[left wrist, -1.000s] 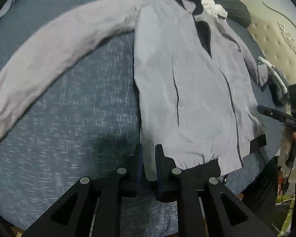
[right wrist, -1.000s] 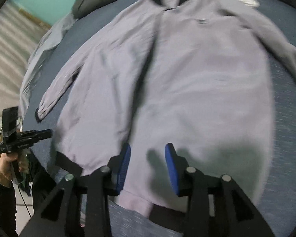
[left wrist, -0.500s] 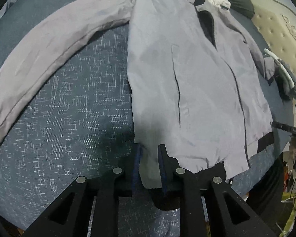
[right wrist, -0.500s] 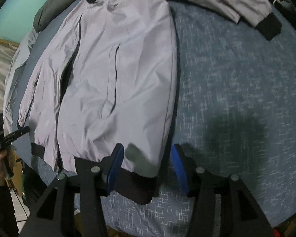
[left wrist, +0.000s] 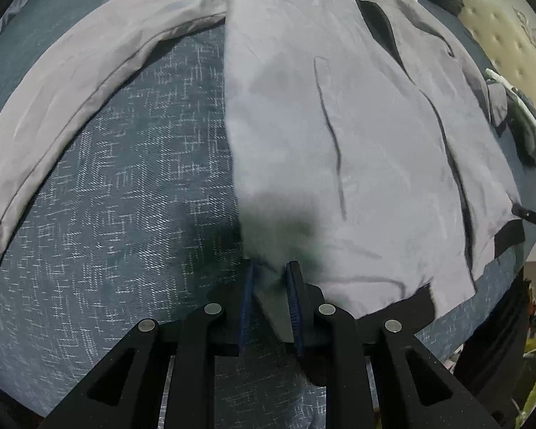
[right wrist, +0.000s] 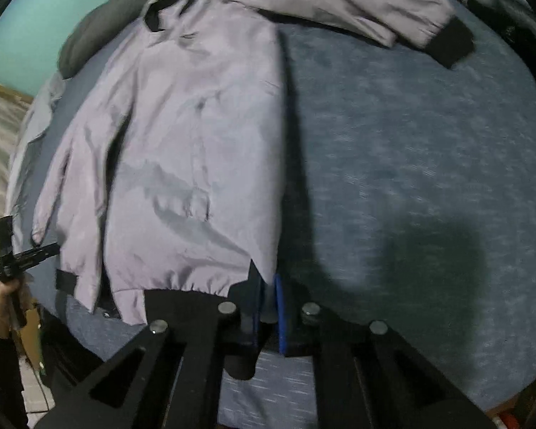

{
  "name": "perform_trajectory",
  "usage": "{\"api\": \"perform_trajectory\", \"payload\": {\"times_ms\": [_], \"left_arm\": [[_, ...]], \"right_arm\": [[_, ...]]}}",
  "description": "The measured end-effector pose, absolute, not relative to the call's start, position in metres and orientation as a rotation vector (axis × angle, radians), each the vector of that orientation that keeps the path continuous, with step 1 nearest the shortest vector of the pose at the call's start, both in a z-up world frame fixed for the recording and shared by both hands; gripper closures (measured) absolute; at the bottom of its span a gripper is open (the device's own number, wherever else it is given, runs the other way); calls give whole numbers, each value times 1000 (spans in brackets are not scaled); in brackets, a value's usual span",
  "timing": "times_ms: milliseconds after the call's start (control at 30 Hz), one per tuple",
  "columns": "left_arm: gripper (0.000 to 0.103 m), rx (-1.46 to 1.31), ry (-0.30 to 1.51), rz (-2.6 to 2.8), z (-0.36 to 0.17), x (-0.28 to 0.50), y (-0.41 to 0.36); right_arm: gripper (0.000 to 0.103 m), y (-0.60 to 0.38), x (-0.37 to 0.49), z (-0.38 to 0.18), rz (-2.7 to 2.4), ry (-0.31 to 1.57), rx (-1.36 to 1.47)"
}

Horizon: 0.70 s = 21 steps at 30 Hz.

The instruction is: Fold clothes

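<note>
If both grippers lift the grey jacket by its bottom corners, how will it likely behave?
The jacket will probably be floppy: it lies flat with soft wrinkles, so its middle should sag between the left gripper and right gripper. Its smooth, slightly shiny cloth may slide easily over the blanket. The spread sleeve would likely trail behind.

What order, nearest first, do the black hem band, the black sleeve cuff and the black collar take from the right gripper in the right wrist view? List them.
From the right gripper, shut on the jacket's corner:
1. Black hem band, just left of the gripper at the jacket's bottom edge.
2. Black collar, far end, upper left.
3. Black sleeve cuff, upper right, on the bedspread.
Collar and cuff are close to call.
</note>
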<state>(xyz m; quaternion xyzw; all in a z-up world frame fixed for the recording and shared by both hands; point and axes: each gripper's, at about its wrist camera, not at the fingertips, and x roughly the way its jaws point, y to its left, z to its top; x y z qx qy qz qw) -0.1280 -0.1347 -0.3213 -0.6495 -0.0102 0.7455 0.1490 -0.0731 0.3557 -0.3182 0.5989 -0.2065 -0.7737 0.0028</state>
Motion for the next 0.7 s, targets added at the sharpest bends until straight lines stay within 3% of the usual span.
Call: {"api": "perform_trajectory", "payload": {"times_ms": [333,400,700], "left_arm": [[83,-1860,-11,2162,-313,-120,-138],[83,-1819,-4,2192,-301,-121,-140],[83,-1607,-77,2330,-271,-174,-107]], "right_arm": [[93,346,-95,-337,-2367,-660,1943],[81,352,-93,-325,-2423,-615,1932],[58,328,-167,-266,-2563,-503,1645]]}}
